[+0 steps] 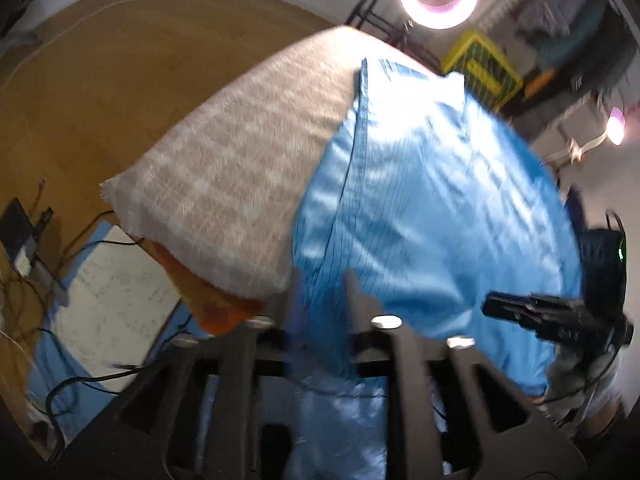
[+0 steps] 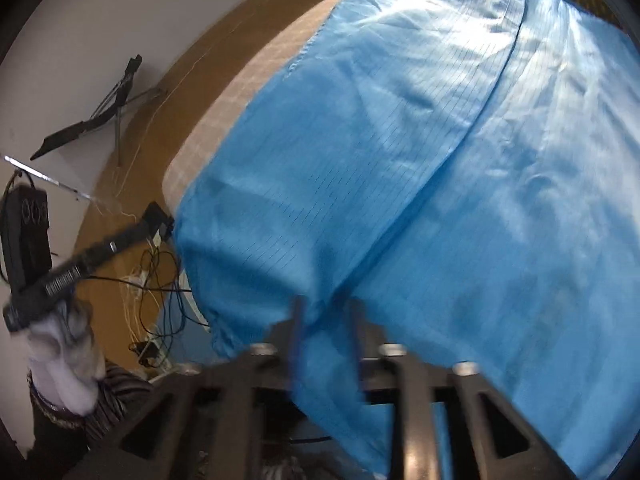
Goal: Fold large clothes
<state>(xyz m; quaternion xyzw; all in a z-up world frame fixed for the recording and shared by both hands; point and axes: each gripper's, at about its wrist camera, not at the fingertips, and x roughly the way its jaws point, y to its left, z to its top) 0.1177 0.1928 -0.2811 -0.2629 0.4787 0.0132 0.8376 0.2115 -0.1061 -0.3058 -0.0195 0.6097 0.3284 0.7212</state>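
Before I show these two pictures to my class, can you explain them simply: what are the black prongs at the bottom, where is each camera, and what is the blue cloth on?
No robot here: a person carries a two-finger gripper in each hand, with a camera looking along its fingers. One picture is from the left gripper, one from the right gripper. Each also glimpses the other gripper at its edge. A blue garment lies over a table with a pale checked cloth. Its hanging edge passes between both grippers' fingers, which stand slightly apart; blur hides whether they pinch it.

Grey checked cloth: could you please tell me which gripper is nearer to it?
Left. The left gripper is at the blue garment edge beside the grey checked cloth; the right gripper is farther across the garment.
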